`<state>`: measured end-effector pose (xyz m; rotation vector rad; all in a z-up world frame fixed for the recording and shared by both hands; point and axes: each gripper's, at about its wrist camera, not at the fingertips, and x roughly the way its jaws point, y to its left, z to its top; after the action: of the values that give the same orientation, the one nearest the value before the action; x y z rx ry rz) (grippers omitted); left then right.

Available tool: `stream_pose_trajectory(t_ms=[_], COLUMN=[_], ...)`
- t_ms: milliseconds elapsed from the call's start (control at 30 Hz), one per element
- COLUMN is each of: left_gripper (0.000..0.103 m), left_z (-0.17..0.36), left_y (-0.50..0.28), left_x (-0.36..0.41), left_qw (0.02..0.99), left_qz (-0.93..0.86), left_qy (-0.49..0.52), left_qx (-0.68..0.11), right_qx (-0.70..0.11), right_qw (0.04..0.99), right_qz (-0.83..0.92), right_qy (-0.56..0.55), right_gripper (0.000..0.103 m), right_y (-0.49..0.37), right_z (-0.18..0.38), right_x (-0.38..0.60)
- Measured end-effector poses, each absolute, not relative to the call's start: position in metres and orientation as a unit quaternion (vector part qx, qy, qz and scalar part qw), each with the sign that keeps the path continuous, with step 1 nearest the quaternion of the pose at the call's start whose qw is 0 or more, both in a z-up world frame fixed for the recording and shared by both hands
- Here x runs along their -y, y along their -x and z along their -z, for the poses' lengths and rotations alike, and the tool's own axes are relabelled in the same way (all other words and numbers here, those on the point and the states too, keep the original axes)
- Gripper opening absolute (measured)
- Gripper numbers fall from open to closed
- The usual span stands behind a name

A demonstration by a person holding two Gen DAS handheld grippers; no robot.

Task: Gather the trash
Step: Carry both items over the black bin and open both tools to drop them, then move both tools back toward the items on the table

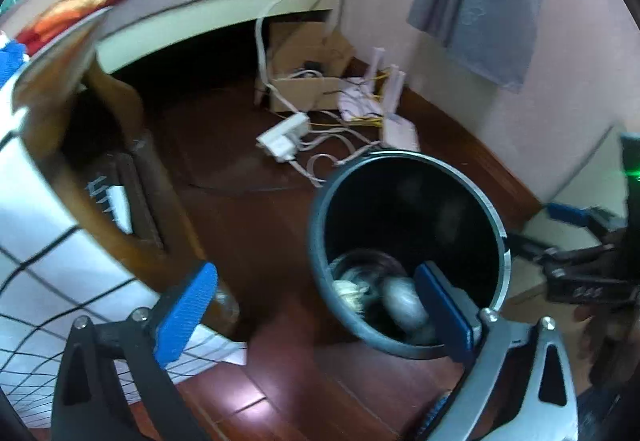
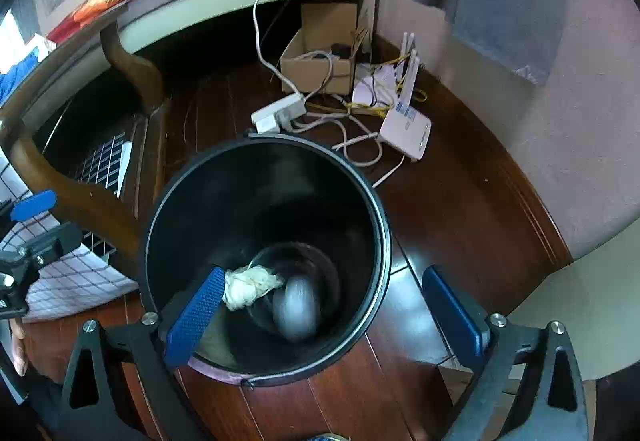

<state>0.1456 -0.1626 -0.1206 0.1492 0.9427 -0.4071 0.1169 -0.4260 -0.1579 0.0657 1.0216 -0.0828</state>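
Both grippers, left gripper (image 1: 316, 305) and right gripper (image 2: 324, 309), gape wide and empty above the black bin (image 2: 384, 225); a crumpled tissue (image 2: 250, 287) lies inside.

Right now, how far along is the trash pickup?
Done: a crumpled white wad and a blurred grey lump lie in the black bin. In hand: nothing; the left claw and right claw are open and empty. Left: no loose trash shows on the floor.
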Motion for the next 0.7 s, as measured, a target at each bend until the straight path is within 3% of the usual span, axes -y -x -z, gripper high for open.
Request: stream_pose_trajectory(t_ms=[700], left_gripper=[0.101], left_z=[0.087], left_y=[-0.129], left_x=[0.146], left_qw=[0.895], left_qz=[0.162], left_qy=[-0.073], left_qx=[-0.408], right_qx=[-0.428], right_qw=[0.903], right_qz=[0.015], right_qy=[0.008], right_gripper=[0.103], right_y=[-0.103], right_z=[0.106], right_x=[0.379])
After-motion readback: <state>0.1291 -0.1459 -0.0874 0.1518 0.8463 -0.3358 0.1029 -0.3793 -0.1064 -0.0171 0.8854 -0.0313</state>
